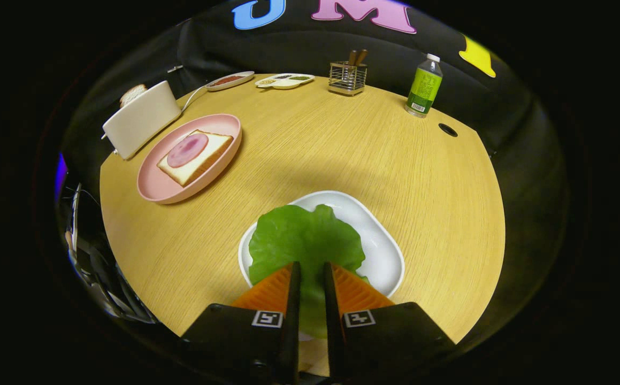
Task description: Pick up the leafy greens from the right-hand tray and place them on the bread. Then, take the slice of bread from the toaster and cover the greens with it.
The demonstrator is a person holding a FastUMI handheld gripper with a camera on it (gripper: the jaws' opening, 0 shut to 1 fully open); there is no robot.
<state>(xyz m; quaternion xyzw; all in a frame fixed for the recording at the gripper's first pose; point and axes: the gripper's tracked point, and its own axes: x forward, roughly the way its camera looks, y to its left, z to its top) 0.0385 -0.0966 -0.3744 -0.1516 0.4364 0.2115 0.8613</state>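
The gripper point(310, 267) hovered over the leafy greens point(304, 240) on the white tray point(382, 246), its fingers a narrow gap apart with the leaf showing between them; whether they pinched it could not be told. Beyond, on the bench point(342, 149), bread point(203, 158) topped with ham lay in a pink plate point(154, 190) beside the toaster point(141, 120).

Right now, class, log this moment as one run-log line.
stage: reaching greens | gripper: narrowly open over lettuce leaf on white tray | bread with ham: uncovered on pink plate | toaster: slice inside
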